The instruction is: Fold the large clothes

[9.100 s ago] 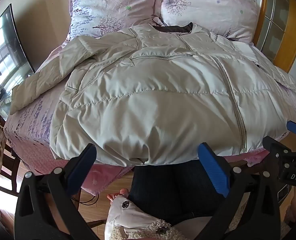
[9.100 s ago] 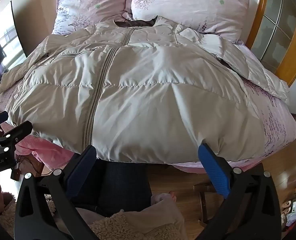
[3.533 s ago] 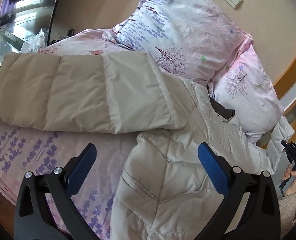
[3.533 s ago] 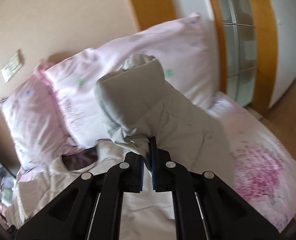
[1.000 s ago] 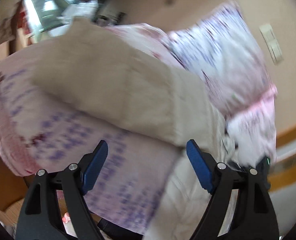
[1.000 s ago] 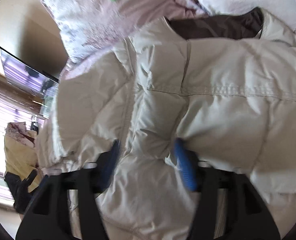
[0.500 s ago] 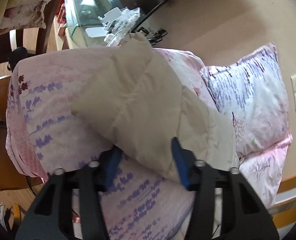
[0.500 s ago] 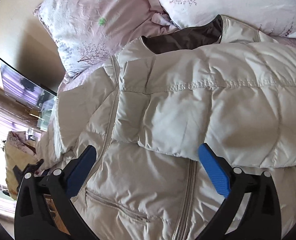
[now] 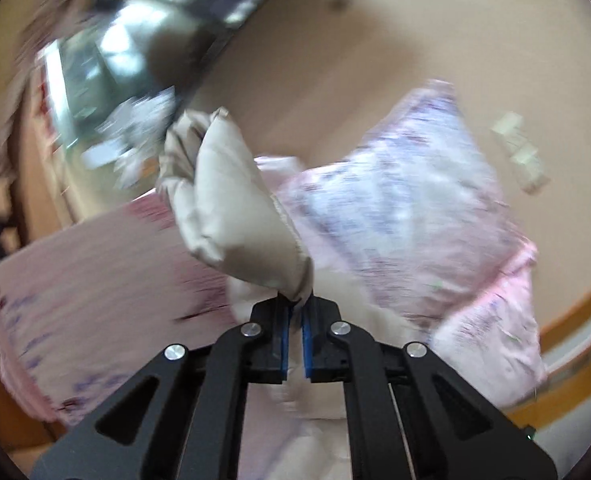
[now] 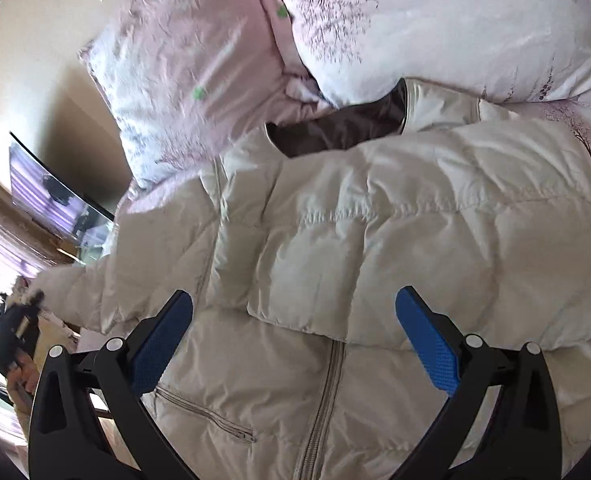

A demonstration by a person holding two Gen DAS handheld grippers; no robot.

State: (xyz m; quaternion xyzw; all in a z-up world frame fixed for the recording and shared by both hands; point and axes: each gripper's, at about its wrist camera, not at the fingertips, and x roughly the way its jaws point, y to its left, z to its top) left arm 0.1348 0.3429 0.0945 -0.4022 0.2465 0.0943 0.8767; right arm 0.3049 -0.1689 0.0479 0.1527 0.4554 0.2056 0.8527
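Note:
A cream puffer jacket [image 10: 335, 380] lies face up on the pink bed, collar toward the pillows. One sleeve [image 10: 435, 248] lies folded across its chest. My right gripper [image 10: 293, 340] is open and empty, hovering over the jacket's front by the zipper [image 10: 319, 412]. My left gripper [image 9: 294, 322] is shut on the cuff end of the other sleeve [image 9: 235, 208] and holds it lifted off the bed. That lifted sleeve [image 10: 83, 296] and the left gripper [image 10: 7, 332] also show at the left edge of the right wrist view.
Two pink floral pillows [image 10: 199, 60] [image 10: 455, 28] lie at the bed's head against a beige wall with sockets [image 9: 519, 152]. The pink sheet [image 9: 95, 280] lies bare under the lifted sleeve. A TV [image 10: 51, 196] and glass stand [image 9: 95, 80] are beyond the bed's left side.
My left gripper has shut on the sleeve's cuff and lifted it off the bed. My right gripper stays open and has shifted slightly over the folded sleeve.

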